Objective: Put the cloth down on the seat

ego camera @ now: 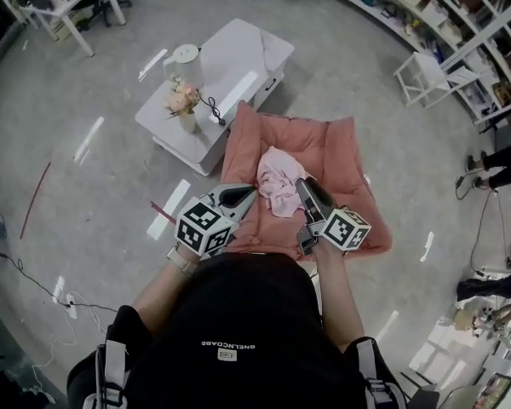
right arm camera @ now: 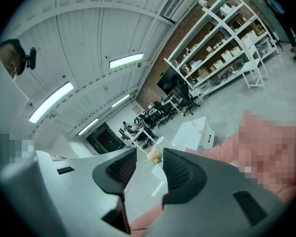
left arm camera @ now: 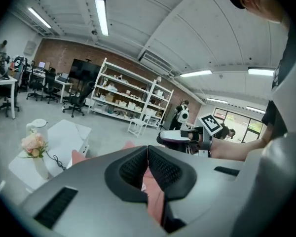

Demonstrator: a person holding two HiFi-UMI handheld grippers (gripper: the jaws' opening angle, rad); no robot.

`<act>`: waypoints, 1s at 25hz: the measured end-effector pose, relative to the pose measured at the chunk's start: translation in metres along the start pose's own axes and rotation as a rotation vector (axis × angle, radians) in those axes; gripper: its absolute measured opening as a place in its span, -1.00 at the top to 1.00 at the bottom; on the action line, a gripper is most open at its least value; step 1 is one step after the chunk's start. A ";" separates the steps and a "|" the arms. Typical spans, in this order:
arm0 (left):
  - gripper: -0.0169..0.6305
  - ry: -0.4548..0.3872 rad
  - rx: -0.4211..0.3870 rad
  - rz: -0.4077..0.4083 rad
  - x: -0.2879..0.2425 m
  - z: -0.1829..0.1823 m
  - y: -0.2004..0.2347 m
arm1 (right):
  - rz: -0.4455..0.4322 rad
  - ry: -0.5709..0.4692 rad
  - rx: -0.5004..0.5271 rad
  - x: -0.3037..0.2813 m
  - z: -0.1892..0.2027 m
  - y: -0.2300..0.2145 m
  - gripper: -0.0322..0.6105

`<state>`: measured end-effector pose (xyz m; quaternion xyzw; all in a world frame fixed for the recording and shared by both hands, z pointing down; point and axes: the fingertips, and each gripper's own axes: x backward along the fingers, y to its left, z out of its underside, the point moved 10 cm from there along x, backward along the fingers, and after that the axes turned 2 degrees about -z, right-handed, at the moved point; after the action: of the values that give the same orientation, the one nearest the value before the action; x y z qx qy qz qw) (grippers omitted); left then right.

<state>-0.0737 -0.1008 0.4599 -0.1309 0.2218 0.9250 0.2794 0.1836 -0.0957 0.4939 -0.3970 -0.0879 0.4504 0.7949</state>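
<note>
Cloth [ego camera: 278, 186] lies mid-seat [ego camera: 341, 156]. Left gripper [ego camera: 247, 193] is at the cloth's near-left, right gripper [ego camera: 306, 184] at its near-right. Low table [ego camera: 238, 58] stands just far-left of the seat. On it, flower vase [ego camera: 183, 102] sits nearest, with what may be a kettle [ego camera: 185, 62] behind. Shelving [ego camera: 447, 11] runs along the far right.

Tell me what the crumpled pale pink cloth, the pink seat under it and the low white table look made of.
The crumpled pale pink cloth: soft thin fabric, matte; it lies in loose folds.
The pink seat: padded textile, matte, exact weave unclear; puffy cushions with seams.
The low white table: smooth hard top, perhaps painted wood or laminate; flat, even surface.
</note>
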 end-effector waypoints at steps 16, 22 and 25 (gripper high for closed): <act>0.91 -0.067 -0.184 0.245 -0.025 -0.043 -0.035 | 0.052 -0.155 0.402 0.067 0.005 0.071 0.58; 0.91 -0.045 -0.235 0.303 -0.029 -0.043 -0.049 | 0.099 -0.175 0.486 0.084 0.014 0.082 0.58; 0.91 -0.037 -0.241 0.321 -0.030 -0.043 -0.054 | 0.108 -0.181 0.491 0.090 0.017 0.085 0.58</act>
<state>-0.0134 -0.0952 0.4160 -0.1093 0.1223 0.9798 0.1149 0.1718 0.0080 0.4251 -0.1545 -0.0254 0.5335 0.8312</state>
